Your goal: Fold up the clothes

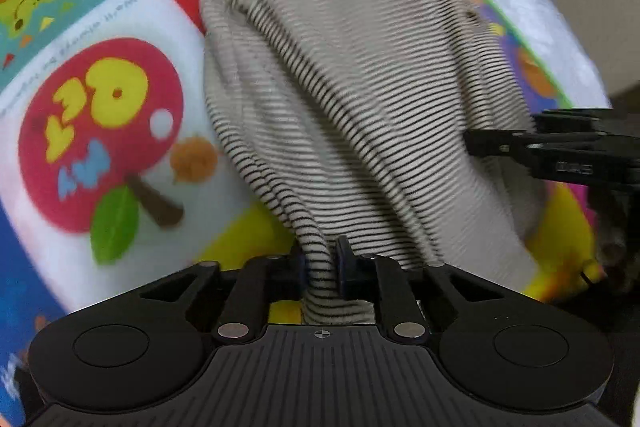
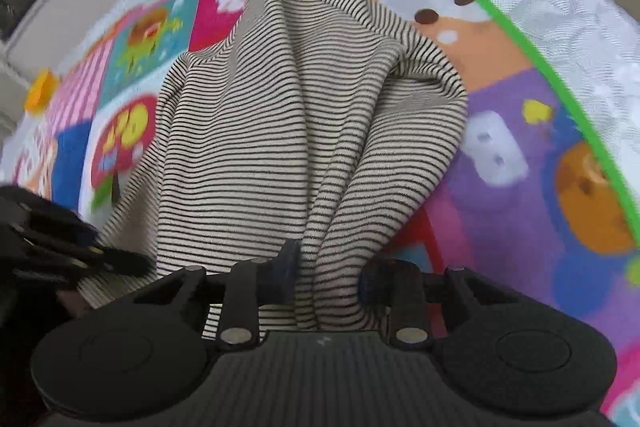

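Note:
A cream garment with thin dark stripes (image 1: 340, 87) hangs bunched and stretched over a colourful play mat (image 1: 100, 131). My left gripper (image 1: 323, 265) is shut on a gathered edge of it, with the fabric pinched between both pads. In the right wrist view the same striped garment (image 2: 280, 127) rises toward the camera, and my right gripper (image 2: 328, 277) is shut on a thick fold of it. The other gripper shows in each view: the right one (image 1: 552, 151) at the cloth's right edge, the left one (image 2: 68, 247) at its lower left. The far end of the garment rests on the mat.
The play mat (image 2: 520, 187) has a green border and cartoon pictures, and lies on a white quilted cover (image 2: 560, 7). A small yellow toy (image 2: 40, 91) sits at the mat's left edge. Pale floor and a wall edge lie beyond the cover.

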Action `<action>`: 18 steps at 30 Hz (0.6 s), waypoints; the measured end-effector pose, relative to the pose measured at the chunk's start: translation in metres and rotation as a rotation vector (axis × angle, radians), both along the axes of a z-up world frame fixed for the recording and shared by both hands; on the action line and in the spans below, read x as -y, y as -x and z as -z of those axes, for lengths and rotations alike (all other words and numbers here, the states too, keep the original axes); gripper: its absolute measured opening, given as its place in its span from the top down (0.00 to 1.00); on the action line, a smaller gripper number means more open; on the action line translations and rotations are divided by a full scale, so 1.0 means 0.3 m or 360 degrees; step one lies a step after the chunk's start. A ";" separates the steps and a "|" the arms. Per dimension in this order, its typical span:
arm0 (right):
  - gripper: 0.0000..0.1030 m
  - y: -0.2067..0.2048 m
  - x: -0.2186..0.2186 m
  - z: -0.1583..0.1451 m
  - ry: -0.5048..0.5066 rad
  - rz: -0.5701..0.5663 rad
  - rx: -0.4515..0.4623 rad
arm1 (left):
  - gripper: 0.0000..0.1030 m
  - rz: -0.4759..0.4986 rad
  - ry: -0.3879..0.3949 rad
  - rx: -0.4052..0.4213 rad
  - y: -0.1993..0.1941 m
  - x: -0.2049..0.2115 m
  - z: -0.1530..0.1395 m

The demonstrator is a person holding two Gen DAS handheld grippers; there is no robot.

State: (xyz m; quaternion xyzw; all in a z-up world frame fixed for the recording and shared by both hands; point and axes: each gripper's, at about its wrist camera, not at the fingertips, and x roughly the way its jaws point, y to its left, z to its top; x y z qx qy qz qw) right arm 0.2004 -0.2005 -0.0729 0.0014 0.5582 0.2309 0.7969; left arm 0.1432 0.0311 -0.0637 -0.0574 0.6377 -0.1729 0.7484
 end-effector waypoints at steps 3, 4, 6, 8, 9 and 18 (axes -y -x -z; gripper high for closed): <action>0.59 0.040 0.023 -0.081 0.0021 0.0024 0.0198 | 0.54 -0.0011 0.0088 0.0184 0.037 -0.051 -0.123; 0.53 0.037 0.033 -0.099 0.0003 0.0065 0.0251 | 0.45 -0.0033 0.0136 0.0247 0.042 -0.070 -0.157; 0.51 0.031 0.052 -0.135 -0.0033 0.0145 0.0356 | 0.39 -0.0115 0.0257 0.0316 0.029 -0.093 -0.197; 0.51 0.004 0.068 -0.128 -0.0106 0.0298 0.0382 | 0.30 -0.0191 0.0359 0.0331 0.011 -0.087 -0.200; 0.51 -0.016 0.073 -0.118 -0.0139 0.0369 0.0397 | 0.28 -0.0215 0.0385 0.0319 0.000 -0.074 -0.175; 0.49 -0.034 0.102 0.024 -0.0228 0.0384 0.0317 | 0.84 -0.0453 0.0667 0.0062 -0.133 0.056 0.078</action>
